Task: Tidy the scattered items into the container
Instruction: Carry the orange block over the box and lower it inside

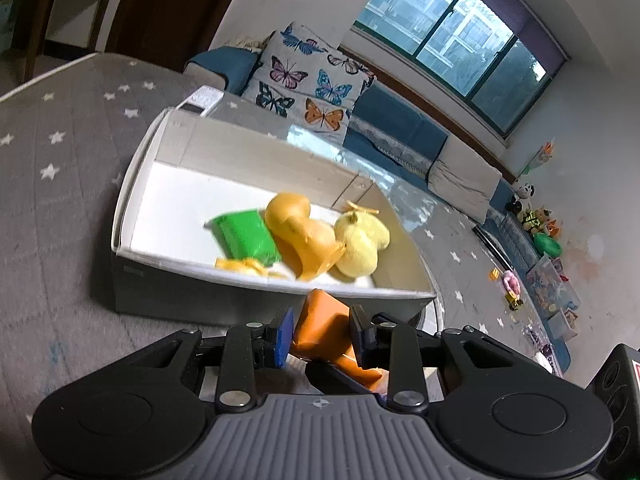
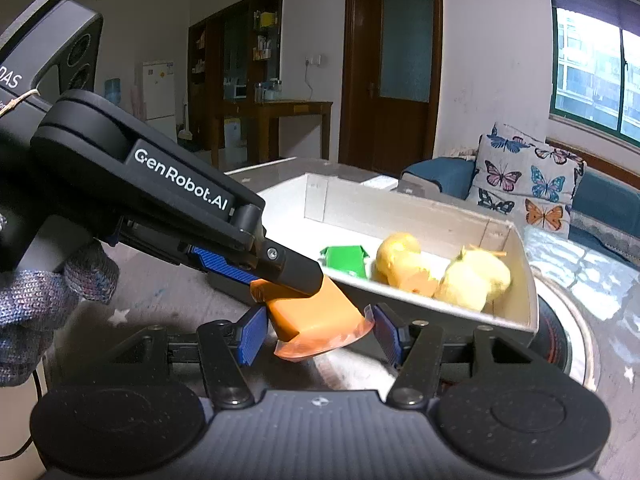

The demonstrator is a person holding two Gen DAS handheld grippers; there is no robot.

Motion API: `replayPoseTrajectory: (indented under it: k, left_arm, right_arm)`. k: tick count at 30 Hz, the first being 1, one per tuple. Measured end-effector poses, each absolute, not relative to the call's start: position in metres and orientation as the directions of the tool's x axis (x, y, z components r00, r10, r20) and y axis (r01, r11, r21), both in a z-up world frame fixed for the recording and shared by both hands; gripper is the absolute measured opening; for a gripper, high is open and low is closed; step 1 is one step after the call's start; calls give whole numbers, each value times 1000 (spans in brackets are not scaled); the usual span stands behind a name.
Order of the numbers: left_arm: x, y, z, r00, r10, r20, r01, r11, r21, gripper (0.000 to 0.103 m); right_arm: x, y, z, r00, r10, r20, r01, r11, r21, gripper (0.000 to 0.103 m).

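My left gripper (image 1: 320, 330) is shut on an orange packet (image 1: 326, 330), held just in front of the near wall of a white box (image 1: 136, 184). The same packet (image 2: 316, 316) shows in the right wrist view, clamped by the left gripper's black fingers (image 2: 296, 268). My right gripper (image 2: 320, 332) is open, its blue pads on either side of the packet's lower end, apart from it. Inside the box lie a green packet (image 1: 244, 238), an orange-yellow toy (image 1: 300, 236) and a pale yellow plush (image 1: 360, 244).
The box (image 2: 520, 280) stands on a grey star-patterned tabletop (image 1: 60, 168). A blue sofa with a butterfly pillow (image 1: 308, 80) is behind it. Toys lie on the floor at the right (image 1: 536, 264). A white remote (image 1: 202, 100) lies beyond the box.
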State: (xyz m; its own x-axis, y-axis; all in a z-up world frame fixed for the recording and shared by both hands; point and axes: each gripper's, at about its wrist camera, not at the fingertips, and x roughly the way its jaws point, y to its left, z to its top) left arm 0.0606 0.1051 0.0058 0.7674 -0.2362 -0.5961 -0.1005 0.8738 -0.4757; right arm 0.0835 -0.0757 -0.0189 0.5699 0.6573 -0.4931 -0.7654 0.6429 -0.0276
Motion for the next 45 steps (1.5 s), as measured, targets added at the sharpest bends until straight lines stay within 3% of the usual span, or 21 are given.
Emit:
replayPoseTrajectory:
  k: [11, 24, 45]
  left_arm:
    - [92, 111, 23, 783, -210, -586, -97, 889, -447, 33]
    - [147, 114, 11, 750, -213, -626, -109, 894, -435, 33]
    - [148, 123, -2, 725, -191, -662, -152, 893, -424, 34]
  right_arm:
    - [113, -64, -6, 590, 660, -466, -756, 654, -31, 58]
    - [163, -54, -17, 591, 631, -503, -728, 686, 5, 58]
    - [168, -53, -26, 588, 615, -526, -712, 702, 24, 60]
